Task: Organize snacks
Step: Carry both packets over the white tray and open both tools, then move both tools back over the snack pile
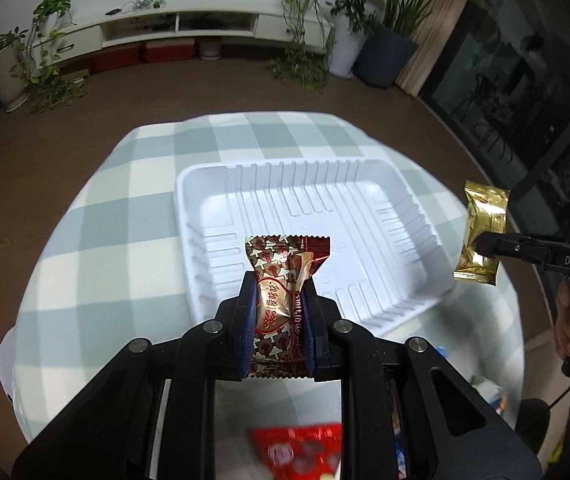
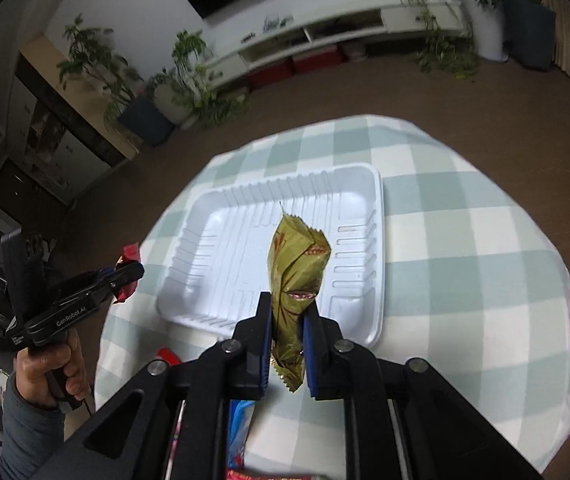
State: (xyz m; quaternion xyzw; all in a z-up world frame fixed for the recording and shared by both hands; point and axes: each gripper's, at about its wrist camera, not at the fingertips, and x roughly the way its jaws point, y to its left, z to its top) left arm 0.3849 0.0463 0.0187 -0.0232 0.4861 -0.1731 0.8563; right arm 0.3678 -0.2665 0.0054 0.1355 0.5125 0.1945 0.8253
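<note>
My left gripper is shut on a red-and-gold wrapped candy, held above the near edge of a white ribbed plastic tray. From the right wrist view that left gripper shows at the left with the red candy in it. My right gripper is shut on a gold-green wrapped snack, held over the tray. The left wrist view shows the same right gripper at the tray's right side, holding the gold snack. Nothing lies in the tray.
The tray sits on a table with a green-and-white checked cloth. More snack packets lie near the front edge, a red one and a blue one. Brown floor, potted plants and a white low cabinet lie beyond.
</note>
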